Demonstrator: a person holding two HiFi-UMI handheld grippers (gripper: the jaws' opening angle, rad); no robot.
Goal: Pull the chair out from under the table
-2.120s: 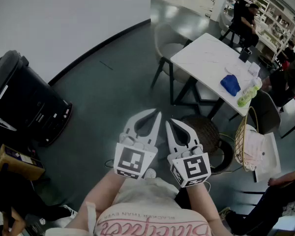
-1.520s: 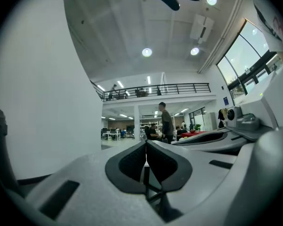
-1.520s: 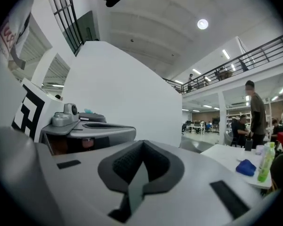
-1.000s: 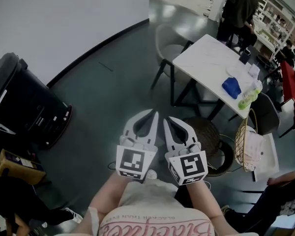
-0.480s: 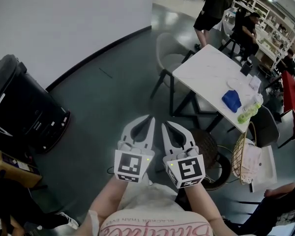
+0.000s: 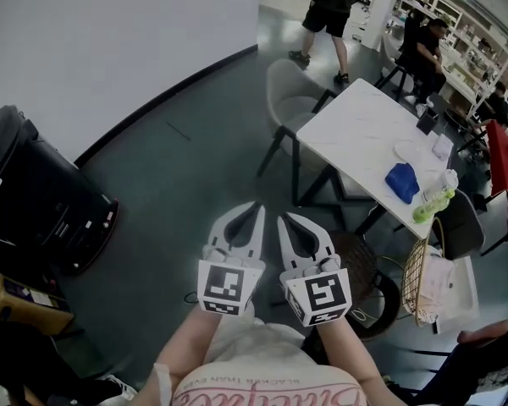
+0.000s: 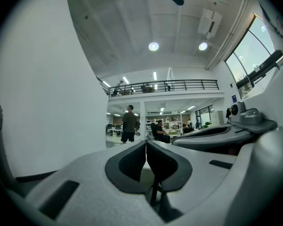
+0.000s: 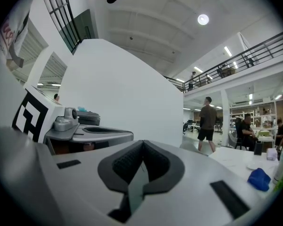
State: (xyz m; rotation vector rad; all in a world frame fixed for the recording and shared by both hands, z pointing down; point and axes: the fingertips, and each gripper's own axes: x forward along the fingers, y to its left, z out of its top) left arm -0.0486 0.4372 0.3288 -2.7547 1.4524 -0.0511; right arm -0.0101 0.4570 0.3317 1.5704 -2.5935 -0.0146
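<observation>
A beige chair (image 6: 288, 85) stands at the far left end of the white table (image 6: 356, 129), its seat partly under the top. My left gripper (image 6: 257, 204) and right gripper (image 6: 280, 218) are held side by side, well short of the table, pointing toward it. Both are shut with nothing between the jaws. In the left gripper view the left gripper (image 7: 145, 142) has its pads pressed together. The right gripper (image 8: 142, 142) looks the same in its own view, where the table (image 8: 238, 157) shows at the right.
A blue cloth (image 6: 402, 182) and a green bottle (image 6: 433, 202) lie on the table. A round woven stool (image 6: 361, 265) and a wire basket (image 6: 417, 277) stand near its front end. A black case (image 6: 34, 184) is at the left. A person (image 6: 328, 7) walks at the back.
Both shut grippers have been carried a little closer to the table, still side by side. The person at the back has walked from right to left behind the table.
</observation>
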